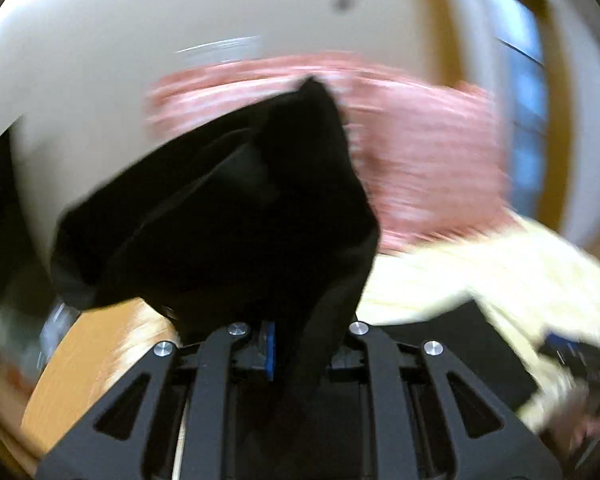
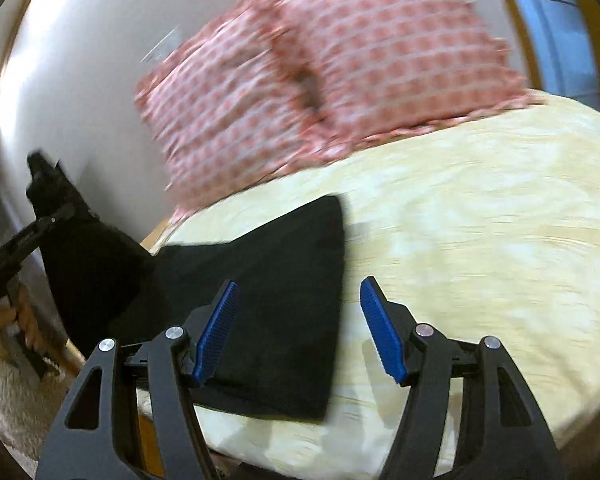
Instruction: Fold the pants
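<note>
The black pants [image 2: 284, 288] lie partly on the pale yellow bedspread [image 2: 480, 220], one end flat on the bed. My left gripper [image 1: 296, 344] is shut on the pants [image 1: 236, 216] and holds a bunched end up in the air, hiding its fingertips. That lifted end shows at the left of the right wrist view [image 2: 92, 264], with the left gripper [image 2: 16, 248] beside it. My right gripper [image 2: 300, 328] is open and empty, its blue pads [image 2: 216, 332] just above the flat part of the pants.
Two red-and-white patterned pillows [image 2: 320, 80] lean against the white wall [image 2: 80, 60] at the head of the bed. A wooden bed frame edge [image 1: 100, 360] runs at the left. A window [image 1: 524, 120] is at the right. Both views are motion-blurred.
</note>
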Tool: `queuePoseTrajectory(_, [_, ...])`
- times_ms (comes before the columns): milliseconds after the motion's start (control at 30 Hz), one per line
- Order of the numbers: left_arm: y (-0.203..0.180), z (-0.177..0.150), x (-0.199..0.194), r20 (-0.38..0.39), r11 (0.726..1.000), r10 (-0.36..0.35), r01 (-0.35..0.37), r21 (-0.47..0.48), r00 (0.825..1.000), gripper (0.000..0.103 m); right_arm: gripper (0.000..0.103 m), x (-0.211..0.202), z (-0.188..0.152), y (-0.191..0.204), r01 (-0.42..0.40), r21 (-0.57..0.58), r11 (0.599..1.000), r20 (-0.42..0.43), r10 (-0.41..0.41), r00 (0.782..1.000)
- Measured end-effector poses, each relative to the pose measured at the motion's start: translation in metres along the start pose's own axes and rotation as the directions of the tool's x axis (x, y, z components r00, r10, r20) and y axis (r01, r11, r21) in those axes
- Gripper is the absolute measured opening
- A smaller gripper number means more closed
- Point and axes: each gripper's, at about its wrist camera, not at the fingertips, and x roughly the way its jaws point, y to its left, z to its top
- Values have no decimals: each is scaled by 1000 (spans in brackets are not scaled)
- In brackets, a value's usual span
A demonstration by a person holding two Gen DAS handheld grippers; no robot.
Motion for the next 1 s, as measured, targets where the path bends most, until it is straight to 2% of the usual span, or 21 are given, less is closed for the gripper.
queuePoseTrajectory(67, [-53,-14,7,-36,987,-87,91,132,996,16,65,-8,-1,-12,29,22,999,15,-29,999])
queuePoseTrajectory(100, [-86,-31,14,-82,965,-133,148,217,988,16,65,-11,-2,-18,42,34,999,16,-42,999])
queuePoseTrajectory(167, [-118,-60,23,-168,932,-169,213,295,971,15,65,-14,-5,-29,70,46,996,13,-71,997])
queuePoseTrajectory(233, [-129,-80,33,-260,916,-210,283,285,943,15,65,-16,-5,-36,85,57,995,9,-85,996])
queuePoseTrajectory(267, [-129,-88,37,-283,921,-208,285,267,936,15,65,-17,-6,-37,87,60,994,10,-88,996])
queuePoseTrajectory(367, [-116,-83,28,-259,932,-208,271,239,943,15,65,-19,-7,-40,87,67,994,14,-88,996])
queuePoseTrajectory(500, [-110,-68,8,-209,951,-168,214,222,963,15,65,-19,-6,-35,71,57,996,26,-72,997])
queuePoseTrajectory(533, [-111,-68,10,-212,950,-154,204,235,965,15,65,-19,-5,-34,69,53,996,27,-70,997])
queuePoseTrajectory(633, [-132,-93,23,-298,927,-147,237,292,943,16,65,-18,0,-28,55,47,997,32,-57,998])
queuePoseTrajectory(700, [-137,-100,21,-262,923,-131,215,321,956,18,65,-19,7,-22,32,39,999,41,-34,999])
queuePoseTrajectory(733, [-135,-99,18,-257,924,-139,218,314,956,22,65,-19,9,-19,28,31,999,41,-29,999])
queuePoseTrajectory(767, [-127,-95,11,-258,931,-184,253,264,948,24,65,-17,12,-14,22,13,1000,36,-23,999])
queuePoseTrajectory(800, [-118,-91,10,-258,931,-241,298,209,936,31,65,-15,14,-10,17,-4,1000,26,-17,1000])
queuePoseTrajectory(833, [-100,-86,2,-249,922,-332,368,116,910,40,65,-11,16,-5,11,-21,1000,14,-11,1000])
queuePoseTrajectory(867, [-92,-85,-1,-236,916,-368,394,71,899,46,65,-7,17,-1,3,-36,999,0,-3,1000])
queuePoseTrajectory(900, [-73,-81,-6,-201,908,-411,418,-7,889,65,65,-3,17,3,-4,-44,999,-10,4,1000])
queuePoseTrajectory(933, [-56,-80,-12,-154,906,-424,418,-70,892,80,65,3,17,9,-16,-56,998,-24,15,1000])
queuePoseTrajectory(967, [-36,-79,-17,-93,909,-408,395,-134,908,83,65,7,16,13,-24,-66,998,-31,22,999])
queuePoseTrajectory(1000, [-12,-79,-20,-46,920,-353,338,-199,935,84,65,12,15,20,-34,-83,996,-40,31,999])
